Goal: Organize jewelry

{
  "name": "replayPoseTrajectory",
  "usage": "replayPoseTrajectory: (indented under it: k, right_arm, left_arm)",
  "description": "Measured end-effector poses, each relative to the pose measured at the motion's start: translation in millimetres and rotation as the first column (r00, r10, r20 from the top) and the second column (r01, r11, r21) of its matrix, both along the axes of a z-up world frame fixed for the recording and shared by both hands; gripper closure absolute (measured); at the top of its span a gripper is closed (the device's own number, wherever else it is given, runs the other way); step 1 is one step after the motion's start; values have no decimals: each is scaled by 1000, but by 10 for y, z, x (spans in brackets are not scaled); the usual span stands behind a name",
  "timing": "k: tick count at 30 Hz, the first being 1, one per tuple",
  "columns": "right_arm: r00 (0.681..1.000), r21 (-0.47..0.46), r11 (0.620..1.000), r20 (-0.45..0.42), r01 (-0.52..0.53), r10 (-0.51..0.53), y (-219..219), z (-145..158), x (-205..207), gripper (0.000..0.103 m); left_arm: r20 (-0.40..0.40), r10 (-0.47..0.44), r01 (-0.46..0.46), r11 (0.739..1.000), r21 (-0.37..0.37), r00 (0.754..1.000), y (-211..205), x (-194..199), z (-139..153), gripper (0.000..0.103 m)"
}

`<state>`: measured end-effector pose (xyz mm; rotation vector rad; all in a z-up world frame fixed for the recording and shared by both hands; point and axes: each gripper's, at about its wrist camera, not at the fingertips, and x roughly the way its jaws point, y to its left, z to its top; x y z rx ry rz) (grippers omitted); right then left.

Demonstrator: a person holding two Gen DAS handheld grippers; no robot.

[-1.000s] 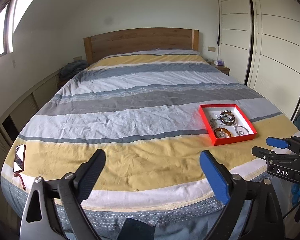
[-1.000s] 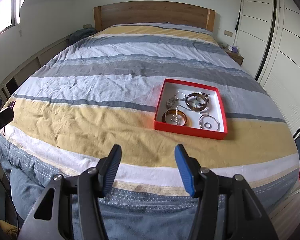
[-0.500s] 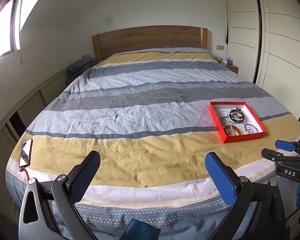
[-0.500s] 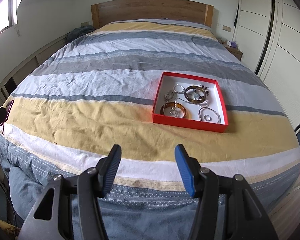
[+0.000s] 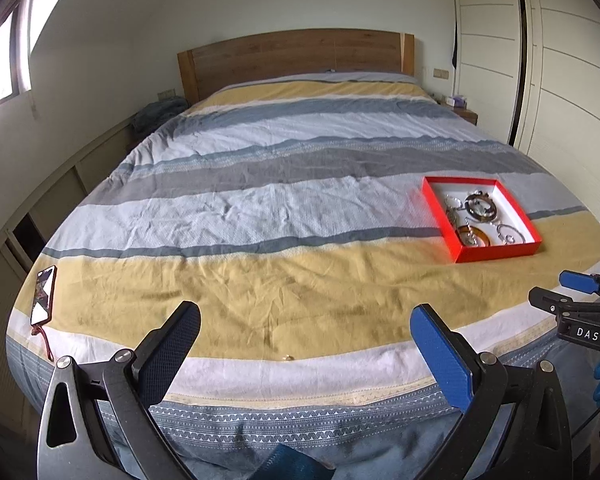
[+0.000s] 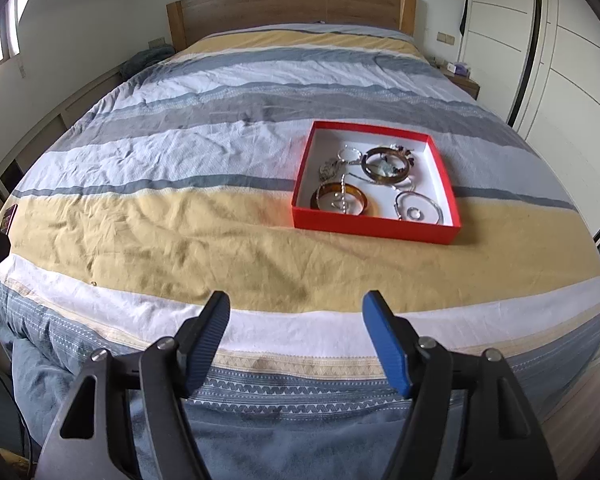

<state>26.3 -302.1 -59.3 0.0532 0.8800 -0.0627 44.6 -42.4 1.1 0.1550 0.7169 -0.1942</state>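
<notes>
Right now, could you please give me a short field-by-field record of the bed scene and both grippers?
surface: striped bedspread
container: red tray, on the bedspread
tray contents: amber bangle, dark bangle, silver rings and chains
loose item: small gold ring on the bedspread near the foot edge
other item: phone at the bed's left edge
left gripper: open, empty
right gripper: jaws opening, nothing between them
</notes>
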Motion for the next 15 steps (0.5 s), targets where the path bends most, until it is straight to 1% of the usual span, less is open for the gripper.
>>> replayPoseTrajectory:
  k: [15]
  right_arm:
    - [999, 6, 1000, -40, 18, -17, -51, -168, 98, 35]
  left_arm:
    - [-83, 0, 0, 1000, -1, 997, 23, 194, -281, 0]
